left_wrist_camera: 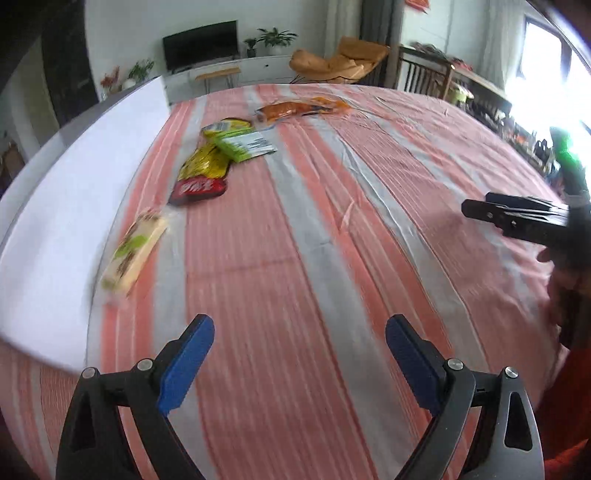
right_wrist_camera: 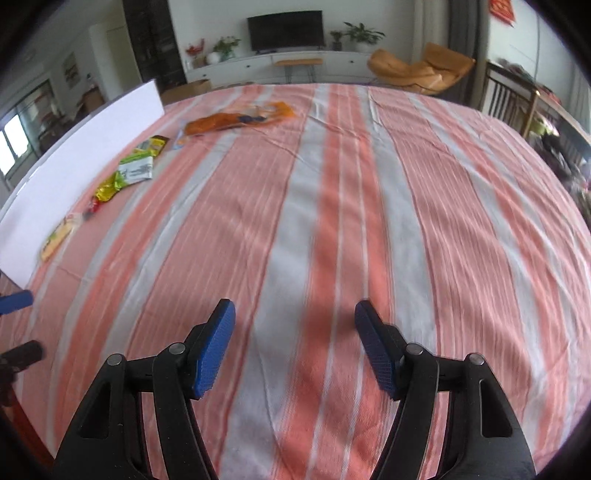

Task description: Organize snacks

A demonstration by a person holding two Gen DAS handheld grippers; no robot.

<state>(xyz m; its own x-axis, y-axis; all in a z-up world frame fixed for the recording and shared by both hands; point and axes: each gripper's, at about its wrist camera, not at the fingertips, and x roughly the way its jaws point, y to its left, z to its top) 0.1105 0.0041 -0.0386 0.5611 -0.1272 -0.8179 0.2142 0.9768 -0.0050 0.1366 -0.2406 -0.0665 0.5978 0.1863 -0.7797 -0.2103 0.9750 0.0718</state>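
Several snack packets lie along the left side of a striped orange and grey cloth (left_wrist_camera: 314,229). Nearest is a cream and green bar packet (left_wrist_camera: 135,251) (right_wrist_camera: 59,236). Behind it lie a red and black packet (left_wrist_camera: 197,188), a yellow packet (left_wrist_camera: 207,162) (right_wrist_camera: 107,190) and a light green packet (left_wrist_camera: 245,146) (right_wrist_camera: 136,168). An orange bag (left_wrist_camera: 295,109) (right_wrist_camera: 240,116) lies farthest back. My left gripper (left_wrist_camera: 299,332) is open over bare cloth with nothing between its blue pads. My right gripper (right_wrist_camera: 295,317) is open too, empty, well right of the snacks; it shows side-on at the right edge (left_wrist_camera: 517,216).
A white board (left_wrist_camera: 74,206) (right_wrist_camera: 85,158) borders the cloth on the left, right beside the snacks. Beyond the far edge stand a TV (right_wrist_camera: 286,29), a white cabinet, plants and an orange chair (right_wrist_camera: 417,72). A dark wooden rail (left_wrist_camera: 424,75) stands at the back right.
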